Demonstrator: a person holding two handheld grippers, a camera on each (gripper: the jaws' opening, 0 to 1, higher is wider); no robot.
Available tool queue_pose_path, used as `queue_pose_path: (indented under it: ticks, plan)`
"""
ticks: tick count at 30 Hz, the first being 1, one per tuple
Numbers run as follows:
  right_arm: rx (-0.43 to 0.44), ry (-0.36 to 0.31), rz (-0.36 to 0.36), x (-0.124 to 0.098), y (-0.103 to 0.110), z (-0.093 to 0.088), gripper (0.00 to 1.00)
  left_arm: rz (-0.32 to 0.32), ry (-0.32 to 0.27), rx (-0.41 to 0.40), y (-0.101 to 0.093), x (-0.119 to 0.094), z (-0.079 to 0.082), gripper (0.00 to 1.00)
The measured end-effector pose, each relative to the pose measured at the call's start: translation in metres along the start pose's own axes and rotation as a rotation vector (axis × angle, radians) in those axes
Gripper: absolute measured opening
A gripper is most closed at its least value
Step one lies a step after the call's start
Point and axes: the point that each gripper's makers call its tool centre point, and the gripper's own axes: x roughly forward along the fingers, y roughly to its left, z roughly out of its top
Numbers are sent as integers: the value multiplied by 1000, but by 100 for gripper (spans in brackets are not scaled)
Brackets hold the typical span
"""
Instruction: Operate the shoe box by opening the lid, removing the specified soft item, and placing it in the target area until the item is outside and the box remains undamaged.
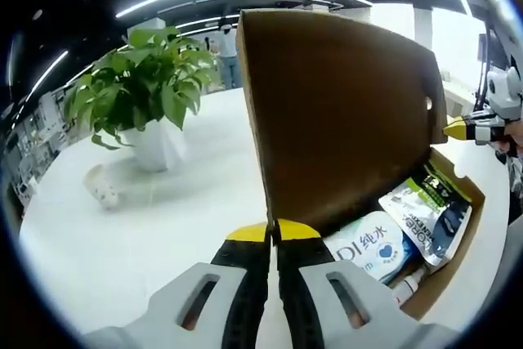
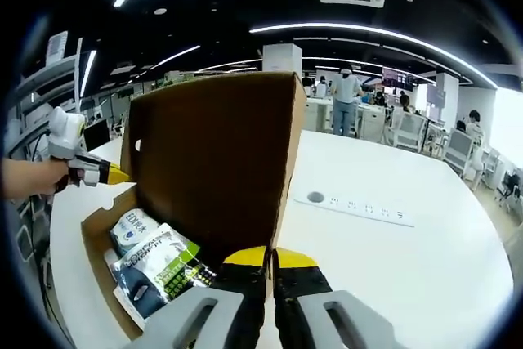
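Observation:
The brown cardboard shoe box (image 1: 460,179) lies open on the white table, its lid (image 1: 343,112) standing upright. My left gripper (image 1: 272,230) is shut on the lid's near side edge. At the lid's far edge the right gripper's yellow tip (image 1: 462,128) touches the cardboard. In the right gripper view my right gripper (image 2: 270,257) is shut on the lid (image 2: 212,161), with the left gripper (image 2: 94,171) at the opposite edge. Inside the box lie a white wipes pack with blue print (image 1: 372,247) (image 2: 133,229), a white, blue and green soft pouch (image 1: 429,214) (image 2: 159,271) and a small tube (image 1: 406,286).
A potted green plant (image 1: 143,91) stands on the round white table (image 1: 122,251), with a small white cup (image 1: 102,185) on its side beside it. A white power strip (image 2: 355,206) lies on the table right of the box. People and chairs (image 2: 409,128) are in the background.

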Motion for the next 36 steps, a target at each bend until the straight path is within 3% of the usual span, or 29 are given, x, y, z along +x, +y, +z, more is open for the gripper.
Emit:
queue_pose_path:
  ticks: [36]
  plan:
    - [46,3,-6,11,-8,7,0,6,14,-16,3,5,7,1]
